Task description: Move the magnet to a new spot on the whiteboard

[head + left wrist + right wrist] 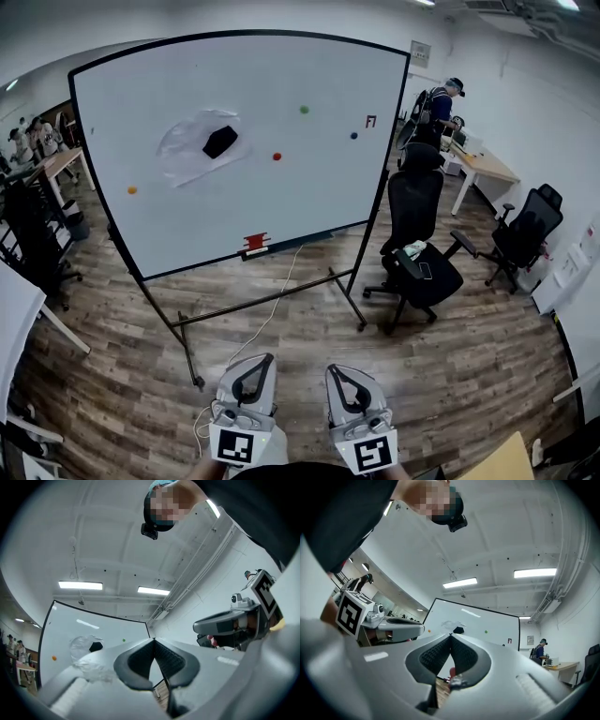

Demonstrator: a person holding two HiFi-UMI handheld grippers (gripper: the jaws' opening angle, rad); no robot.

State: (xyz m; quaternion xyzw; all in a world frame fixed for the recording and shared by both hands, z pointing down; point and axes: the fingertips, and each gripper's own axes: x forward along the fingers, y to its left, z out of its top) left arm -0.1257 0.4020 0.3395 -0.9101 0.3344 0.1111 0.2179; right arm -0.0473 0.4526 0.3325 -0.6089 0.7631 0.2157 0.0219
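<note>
The small round red magnet (pixel 277 157) is sitting on the white whiteboard (pixel 187 225); you are holding the left gripper (pixel 266 358) and right gripper (pixel 332 368) closed, empty.

The left gripper (pixel 153 640) is seen with its two jaws brought together, tips touching, and nothing is held between them. Beyond the tips and to their left, the whiteboard (pixel 117 630) is seen standing upright. On it, a green magnet (pixel 123 640) is seen just left of the jaw tips, a black eraser (pixel 96 646) further left within a smeared patch (pixel 78 645), and an orange magnet (pixel 54 658) furthest left, near the board's edge. To the right of the jaws, the right gripper (pixel 201 626) is seen from the side, its marker cube (pixel 265 591) raised behind it. Two ceiling lights (pixel 79 585) are seen above the board. Wooden floor (pixel 161 690) is glimpsed below the closed tips.
</note>
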